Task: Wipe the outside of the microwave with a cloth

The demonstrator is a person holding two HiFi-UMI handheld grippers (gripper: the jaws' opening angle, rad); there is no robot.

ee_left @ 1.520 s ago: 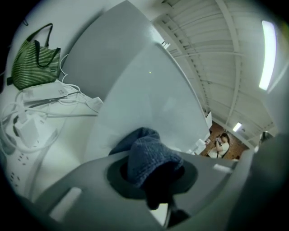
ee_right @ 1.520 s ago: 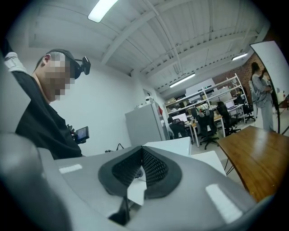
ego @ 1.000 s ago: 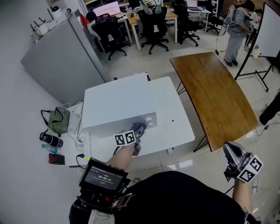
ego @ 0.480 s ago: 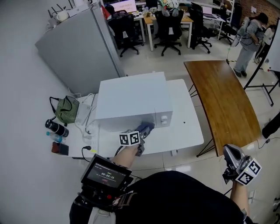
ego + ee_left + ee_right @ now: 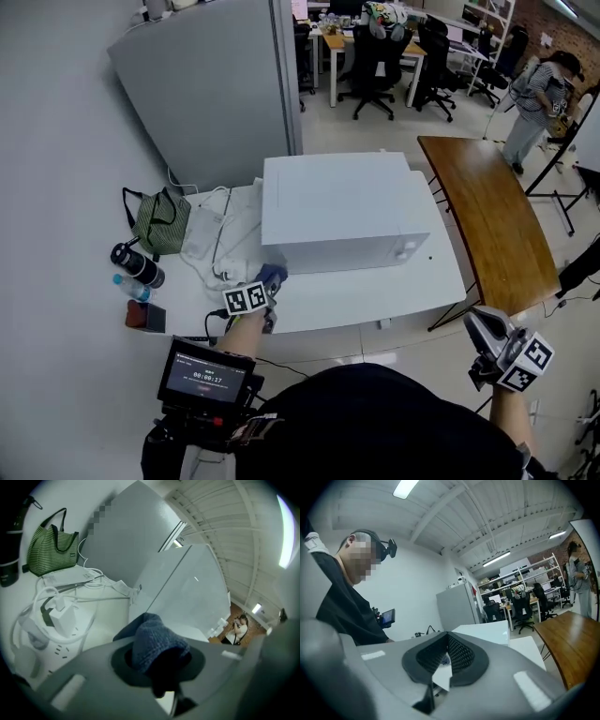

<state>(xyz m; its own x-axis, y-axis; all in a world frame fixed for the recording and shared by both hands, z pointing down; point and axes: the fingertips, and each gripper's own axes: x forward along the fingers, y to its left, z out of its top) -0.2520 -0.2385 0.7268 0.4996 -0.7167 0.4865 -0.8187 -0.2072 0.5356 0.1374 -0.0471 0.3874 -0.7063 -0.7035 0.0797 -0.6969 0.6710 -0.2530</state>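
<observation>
Microwave (image 5: 342, 211): white box with flat, smooth faces, standing on a white table (image 5: 375, 295). Its front face is towards the person and its knobs are at the front right.

Cloth (image 5: 273, 274): blue and knitted, bunched into a rounded wad. It sits at the microwave's lower front-left corner; whether it touches cannot be told.

Left gripper (image 5: 269, 279): jaws clamped on the cloth, which fills the gap between them and bulges past the tips. The marker cube (image 5: 246, 299) is just behind.

Right gripper (image 5: 475, 323): off the table at lower right, well apart from the microwave. In the right gripper view the gripper (image 5: 447, 641) has its ribbed black pads (image 5: 461, 656) meeting at the tips, with nothing between them.

Left of the microwave, crowding that end of the table:
- white power strip (image 5: 42, 641) with a plugged-in adapter (image 5: 61, 616)
- looped white cables (image 5: 220, 246)
- green striped bag (image 5: 161, 221)
- black flask (image 5: 136, 265)
- small dark red item (image 5: 145, 316)

Behind: a grey partition (image 5: 216, 84) stands near the microwave's back left.

Right: a wooden table (image 5: 487, 220) with a curved edge is just beside the white one, with open floor past it.

Front: a strip of bare table runs along the microwave's front, free to the near edge.

Far end: office chairs (image 5: 375, 52) and a standing person (image 5: 542, 89)
</observation>
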